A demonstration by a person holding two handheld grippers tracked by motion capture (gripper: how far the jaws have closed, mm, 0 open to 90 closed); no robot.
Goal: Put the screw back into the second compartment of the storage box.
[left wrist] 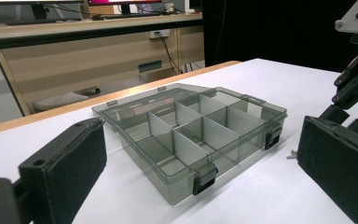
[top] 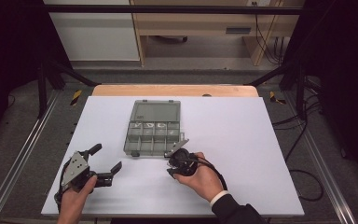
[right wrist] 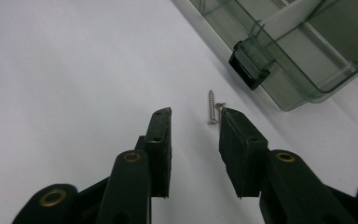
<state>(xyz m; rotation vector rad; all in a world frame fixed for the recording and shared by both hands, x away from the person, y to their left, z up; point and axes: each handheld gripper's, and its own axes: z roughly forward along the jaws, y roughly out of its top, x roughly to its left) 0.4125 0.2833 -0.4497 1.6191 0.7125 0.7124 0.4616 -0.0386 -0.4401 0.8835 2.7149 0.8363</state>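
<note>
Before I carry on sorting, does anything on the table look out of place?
Yes: two small screws lie loose on the white table, outside the open compartment box, just beyond its front latch. The right claw is poised right at them, jaws apart.

Two silver screws [right wrist: 212,108] (side by side) beside the box [right wrist: 307,70]

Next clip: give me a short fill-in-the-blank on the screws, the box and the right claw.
1. The organiser box has its lid ____.
2. Beside the box's black latch, ____ screws lie on the white table.
3. The right claw has its jaws ____, nothing between them.
4. The screws lie just ____ its jaw tips.

Missing words: open; two; apart; beyond
</note>
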